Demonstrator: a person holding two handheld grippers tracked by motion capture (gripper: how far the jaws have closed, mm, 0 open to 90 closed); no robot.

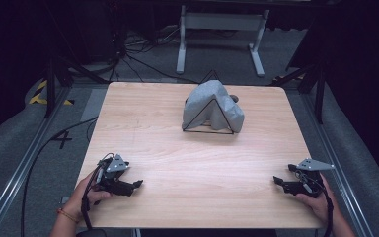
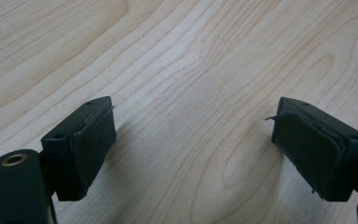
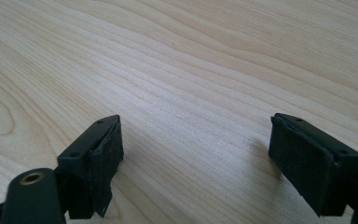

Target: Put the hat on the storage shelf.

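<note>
A grey cloth (image 1: 212,104) is draped over a black wire triangular frame (image 1: 208,131) at the far middle of the wooden table (image 1: 177,163). My left gripper (image 1: 137,184) rests near the front left edge, held by a hand, jaws wide apart with nothing between them. Its open span (image 2: 193,140) hovers over bare wood. My right gripper (image 1: 277,180) sits near the front right edge, also open and empty. Between its pads (image 3: 107,154) lies bare wood grain, with the gap centre (image 3: 196,154) over the tabletop.
A white metal stand (image 1: 221,29) and loose cables (image 1: 138,52) lie on the grey floor beyond the table. Black frame legs (image 1: 52,84) flank the table on both sides. A cable (image 1: 44,148) trails off the left edge.
</note>
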